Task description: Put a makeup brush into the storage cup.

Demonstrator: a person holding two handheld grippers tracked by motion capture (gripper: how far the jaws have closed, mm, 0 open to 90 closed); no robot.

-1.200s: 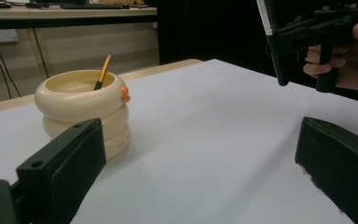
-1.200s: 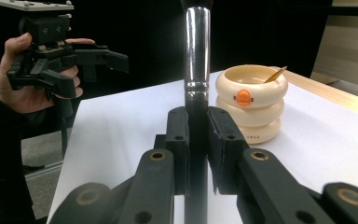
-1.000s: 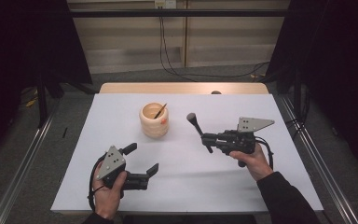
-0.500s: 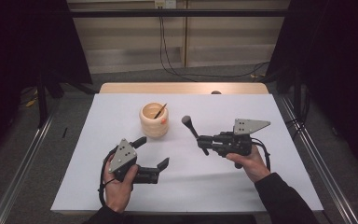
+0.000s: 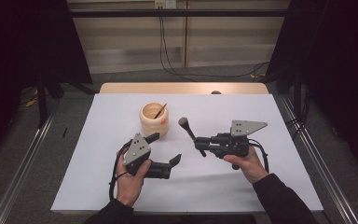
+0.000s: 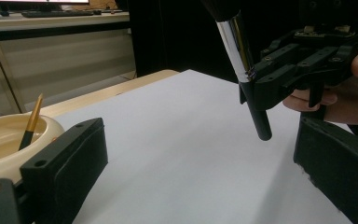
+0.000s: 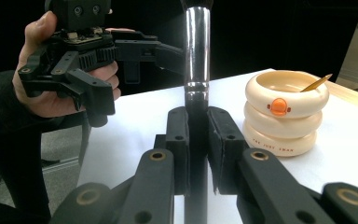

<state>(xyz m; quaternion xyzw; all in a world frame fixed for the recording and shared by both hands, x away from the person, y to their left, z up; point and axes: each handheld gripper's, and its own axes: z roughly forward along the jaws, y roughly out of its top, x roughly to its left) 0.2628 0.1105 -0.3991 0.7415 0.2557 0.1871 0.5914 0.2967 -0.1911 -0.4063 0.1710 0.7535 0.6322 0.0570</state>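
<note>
Right gripper (image 5: 204, 145) level above the desk (image 5: 261, 186), fingers clamped on a brush (image 5: 189, 130); left gripper (image 5: 164, 150) tilted, fingers wide apart, empty.

Both grippers black, brass-ringed screw holes along jaw arms; left gripper (image 5: 164, 150), right gripper (image 5: 200, 143) each topped by grey three-cornered plate, black cable trailing. Dark sleeves.

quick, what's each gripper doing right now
left gripper: open, holding nothing
right gripper: shut on the brush
</note>
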